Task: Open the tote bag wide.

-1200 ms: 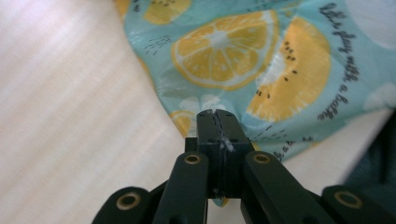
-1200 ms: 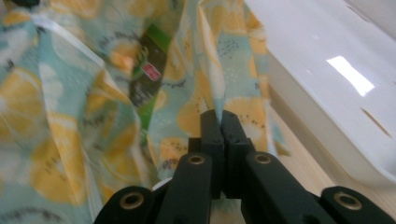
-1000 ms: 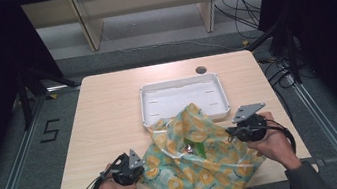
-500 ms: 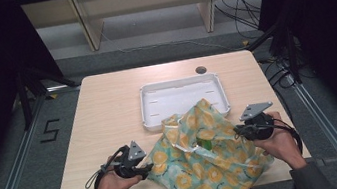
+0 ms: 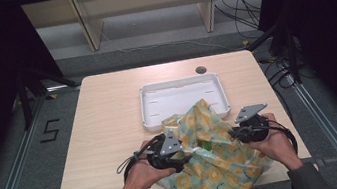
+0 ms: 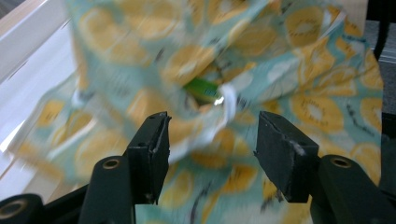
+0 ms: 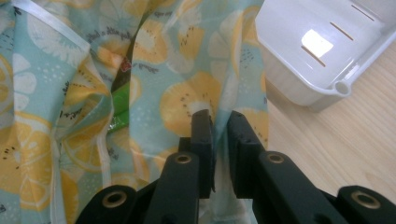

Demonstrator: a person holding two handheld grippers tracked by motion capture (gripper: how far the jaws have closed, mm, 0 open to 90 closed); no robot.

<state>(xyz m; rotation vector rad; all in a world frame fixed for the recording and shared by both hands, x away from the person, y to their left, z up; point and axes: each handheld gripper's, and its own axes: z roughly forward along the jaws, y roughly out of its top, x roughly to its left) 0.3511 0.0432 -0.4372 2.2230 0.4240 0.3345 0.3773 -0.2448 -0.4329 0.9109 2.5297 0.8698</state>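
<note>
High view showed one lemon-print bag (image 5: 213, 156) lying crumpled at the near edge of the table (image 5: 111, 133), with its long axis running from the near right corner up toward the far left. Its far tip overlapped the near rim of the single white tray (image 5: 182, 95). Two grippers worked on the bag, one on each side.

The left gripper (image 5: 178, 156) sat at the bag's left edge, held in the person's left hand (image 5: 140, 174). In the left gripper view its jaws stood well apart, having just been opening; the fabric lay ahead of and beneath them, and the pads did not press on it. The bag's mouth faced this camera, and one green item (image 6: 203, 88) was visible inside it, beside a white trim strip.

The right gripper (image 5: 236, 135) sat at the bag's right side, held in the right hand (image 5: 274, 142). In the right gripper view (image 7: 219, 126) its jaws stood nearly together with a fold of the fabric pinched between them, though they had just been easing apart slightly. The green item (image 7: 121, 105) showed through a gap in the folds to the left of the jaws. The tray's corner (image 7: 341, 86) lay just beside the cloth on bare wood.
</note>
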